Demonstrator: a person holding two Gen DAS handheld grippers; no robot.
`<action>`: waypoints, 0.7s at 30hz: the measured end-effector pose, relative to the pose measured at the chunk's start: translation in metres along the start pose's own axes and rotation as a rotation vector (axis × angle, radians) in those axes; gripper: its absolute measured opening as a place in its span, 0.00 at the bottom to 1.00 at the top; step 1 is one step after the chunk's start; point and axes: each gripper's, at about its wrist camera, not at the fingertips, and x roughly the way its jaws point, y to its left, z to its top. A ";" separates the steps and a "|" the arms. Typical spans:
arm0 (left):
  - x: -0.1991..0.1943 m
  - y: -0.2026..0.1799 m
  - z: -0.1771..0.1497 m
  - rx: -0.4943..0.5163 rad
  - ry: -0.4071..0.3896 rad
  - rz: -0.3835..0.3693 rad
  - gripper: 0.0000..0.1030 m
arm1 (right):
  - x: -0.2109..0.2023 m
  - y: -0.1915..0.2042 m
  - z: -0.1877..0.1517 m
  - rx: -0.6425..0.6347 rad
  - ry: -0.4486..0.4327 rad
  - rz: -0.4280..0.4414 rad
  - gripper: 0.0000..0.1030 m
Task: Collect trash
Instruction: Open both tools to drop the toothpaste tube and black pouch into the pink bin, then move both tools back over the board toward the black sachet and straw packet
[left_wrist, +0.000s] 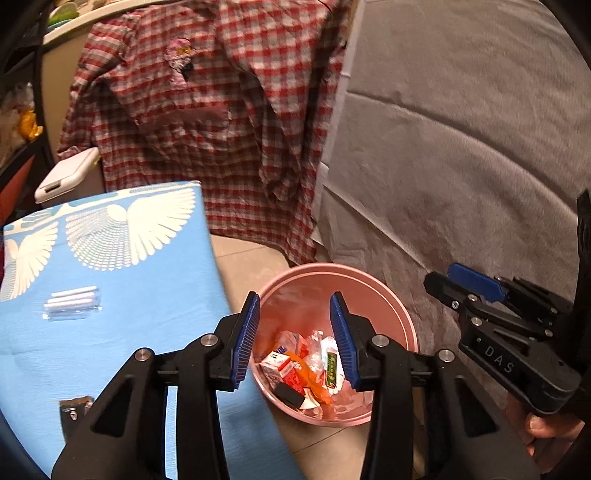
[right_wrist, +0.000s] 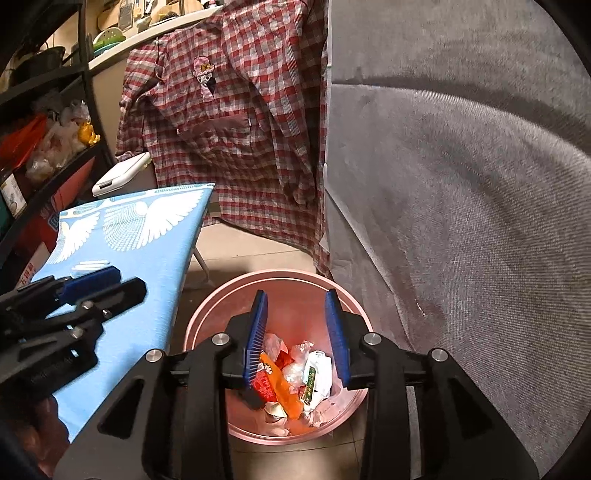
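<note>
L gripper: you hold it partly open over the pink bin, nothing betw. the pads.
R gripper: also partly open, empty, above same bin.
Trash: wrappers, small carton lie in the bin bottom.
Left on table: clear packet w/ white sticks on the blue cloth, and a dark item near its edge.
Risk: thin packet can slip from your pads; the bin stands just beside the table, so your arm can maybe knock it.

Both hand-held grippers part-open, empty, angled downward.

Wrappers in bin beside table
</note>
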 end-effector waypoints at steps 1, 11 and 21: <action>-0.003 0.003 0.001 -0.008 -0.006 0.002 0.38 | -0.002 0.002 0.001 -0.001 -0.005 0.000 0.32; -0.047 0.048 0.010 -0.041 -0.093 0.077 0.38 | -0.030 0.056 0.003 -0.060 -0.073 0.019 0.32; -0.101 0.107 0.013 -0.095 -0.174 0.195 0.38 | -0.040 0.117 0.001 -0.087 -0.109 0.083 0.30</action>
